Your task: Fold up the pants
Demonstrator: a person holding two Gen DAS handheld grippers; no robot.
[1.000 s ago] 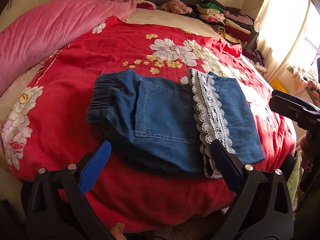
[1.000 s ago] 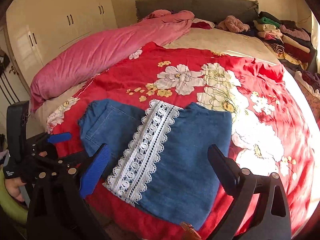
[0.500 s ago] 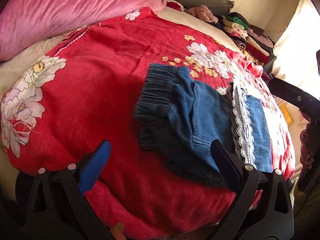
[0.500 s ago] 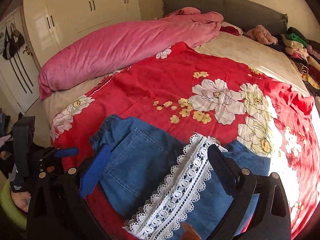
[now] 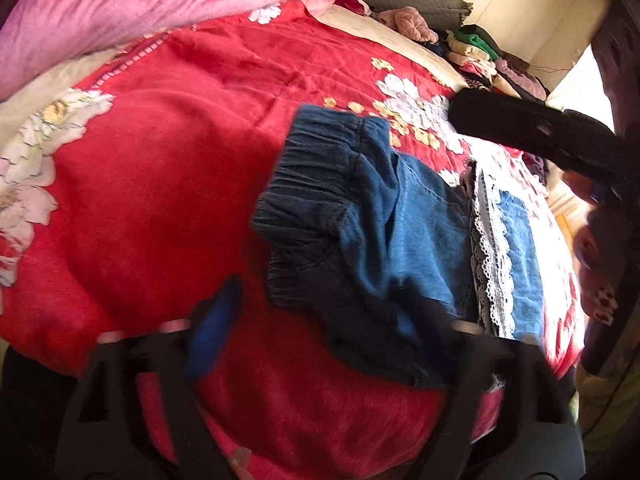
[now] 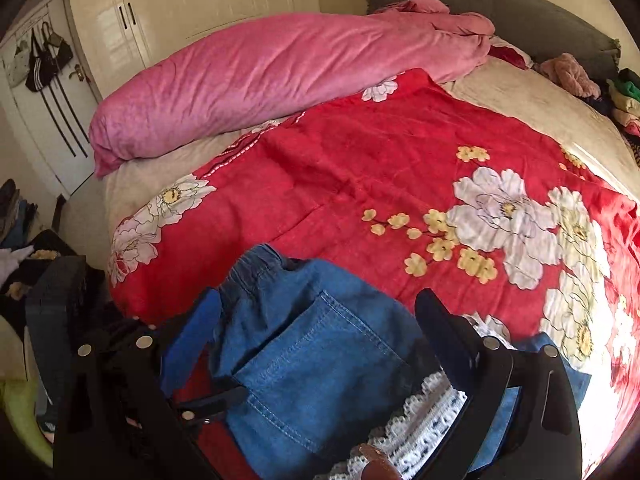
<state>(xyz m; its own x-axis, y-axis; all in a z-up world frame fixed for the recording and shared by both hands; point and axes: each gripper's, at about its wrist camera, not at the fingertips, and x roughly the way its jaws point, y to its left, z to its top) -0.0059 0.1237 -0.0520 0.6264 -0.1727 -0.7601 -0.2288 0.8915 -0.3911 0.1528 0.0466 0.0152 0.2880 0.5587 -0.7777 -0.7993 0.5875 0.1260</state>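
Folded blue denim pants (image 5: 384, 240) with a white lace band (image 5: 490, 256) lie on the red flowered blanket (image 5: 160, 168), the dark elastic waistband toward the left. My left gripper (image 5: 324, 316) is open and blurred, its fingers straddling the pants' near waist corner. In the right wrist view the pants (image 6: 316, 352) and lace (image 6: 424, 428) lie right beneath my right gripper (image 6: 320, 316), which is open with its fingers spread over the back pocket. The right gripper also shows in the left wrist view (image 5: 532, 136) as a black shape over the pants' far side.
A long pink rolled duvet (image 6: 280, 68) lies along the bed's far left. Stacked folded clothes (image 5: 484, 60) sit at the headboard corner. White wardrobes (image 6: 192, 4) and a door with hanging bags (image 6: 40, 64) stand to the left. More clothes lie on the floor (image 6: 24, 248).
Both grippers have moved in closer and leftward over the pants; the right gripper now hangs over the back pocket. The pants lie as before.
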